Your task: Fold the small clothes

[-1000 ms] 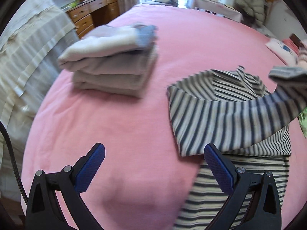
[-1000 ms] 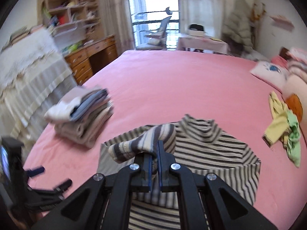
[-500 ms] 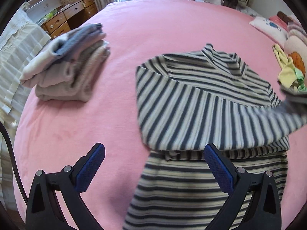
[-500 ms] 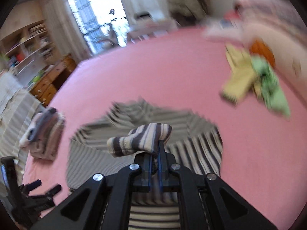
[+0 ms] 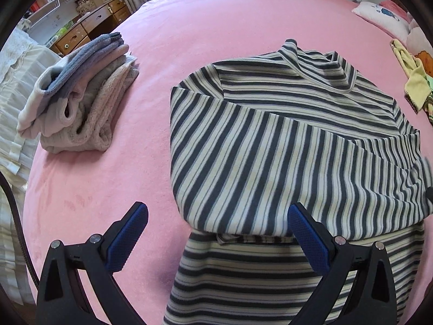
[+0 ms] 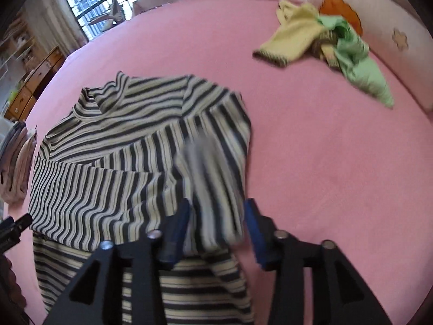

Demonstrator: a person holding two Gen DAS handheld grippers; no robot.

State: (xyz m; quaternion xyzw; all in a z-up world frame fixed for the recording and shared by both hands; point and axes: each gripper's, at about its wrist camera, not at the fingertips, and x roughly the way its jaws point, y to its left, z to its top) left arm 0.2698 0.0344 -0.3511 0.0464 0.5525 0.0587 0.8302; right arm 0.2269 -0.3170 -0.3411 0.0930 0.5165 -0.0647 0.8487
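Observation:
A dark-and-cream striped top (image 5: 284, 135) lies flat on the pink bed (image 5: 216, 27), collar away from me, with both sleeves folded across its chest. My left gripper (image 5: 217, 211) hangs open over the top's lower left part, nothing between its blue pads. In the right wrist view the striped top (image 6: 121, 162) fills the left half. My right gripper (image 6: 216, 203) is over its right side with the jaws opening. The blurred sleeve end (image 6: 208, 168) sits between the pads, which stand apart from it.
A stack of folded pale clothes (image 5: 78, 100) sits on the bed to the left of the top. A loose yellow and green heap of clothes (image 6: 324, 43) lies at the far right near a pillow (image 5: 379, 16). A wooden dresser (image 5: 89, 27) stands beyond the bed's left edge.
The right gripper carried the sleeve down across the top's chest, then parted its jaws off it. The left gripper shifted right over the top, staying open.

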